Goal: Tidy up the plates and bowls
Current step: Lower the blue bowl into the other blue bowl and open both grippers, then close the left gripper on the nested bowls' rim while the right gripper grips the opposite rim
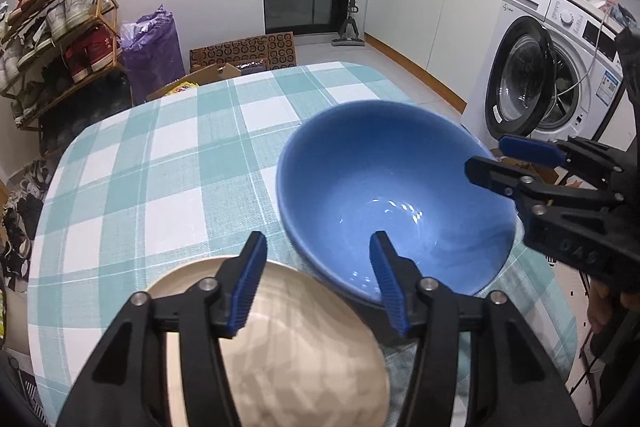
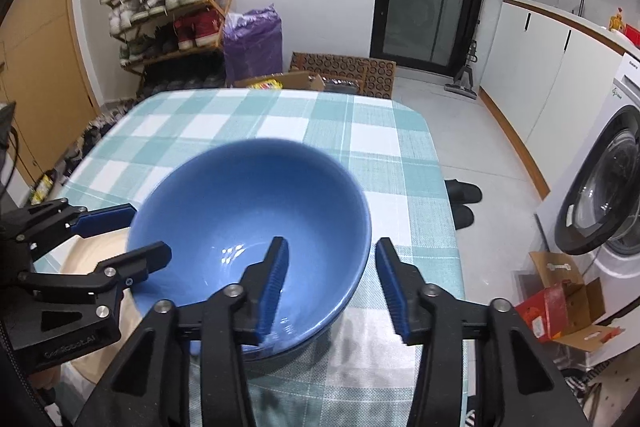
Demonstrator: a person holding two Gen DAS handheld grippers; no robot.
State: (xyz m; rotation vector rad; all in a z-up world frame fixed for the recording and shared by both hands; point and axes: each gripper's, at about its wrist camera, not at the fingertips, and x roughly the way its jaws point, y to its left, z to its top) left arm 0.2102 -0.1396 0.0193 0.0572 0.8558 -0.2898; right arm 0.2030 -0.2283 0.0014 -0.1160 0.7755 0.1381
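A blue bowl [image 1: 384, 195] sits on the checked tablecloth [image 1: 160, 163], tilted, its near edge resting on a cream plate [image 1: 304, 339]. My left gripper [image 1: 318, 281] is open above the plate, its right finger over the bowl's near rim. My right gripper [image 2: 332, 283] is open with the bowl's right rim [image 2: 360, 251] between its fingers; it also shows in the left wrist view [image 1: 492, 157]. The bowl [image 2: 248, 227], the plate [image 2: 96, 255] and the left gripper [image 2: 136, 231] show in the right wrist view.
The table's right edge [image 2: 452, 211] drops to the floor with slippers [image 2: 464, 203] and a washing machine [image 1: 552, 75]. A shoe rack [image 1: 60, 39], purple bag [image 1: 152, 47] and cardboard boxes [image 1: 244, 55] stand beyond the far edge.
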